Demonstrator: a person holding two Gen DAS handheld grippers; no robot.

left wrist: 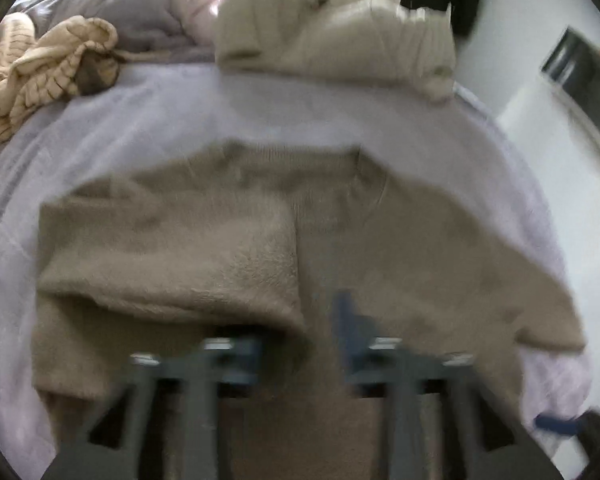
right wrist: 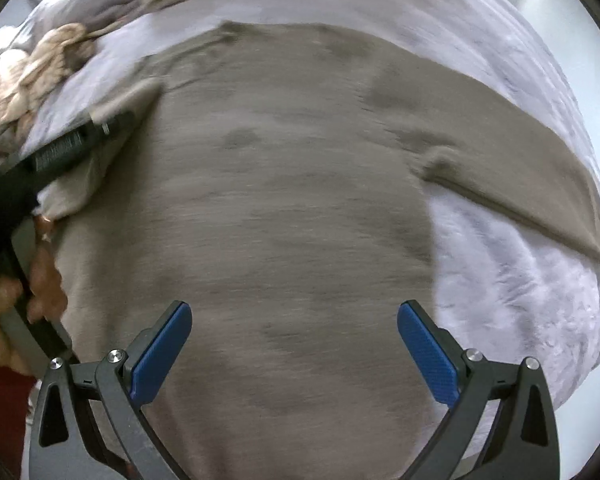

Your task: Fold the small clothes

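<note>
Two claws over one taupe sweater (right wrist: 284,208), sleeve fold under way.

Sweater lies flat on the pale lilac bedspread (right wrist: 512,292), neck at 12 o'clock. Right claw (right wrist: 294,344) hangs above the hem, jaws wide apart, nothing between them. Left claw (left wrist: 300,344) sits over a sleeve folded across the body; that view is blurred, so I cannot tell whether it pinches cloth. The other sleeve (right wrist: 540,196) trails out at 3 o'clock. Advice: pin the body, carry that sleeve straight across, smooth before releasing. Loose garments (left wrist: 332,28) heaped at 12 o'clock, well apart.
</note>
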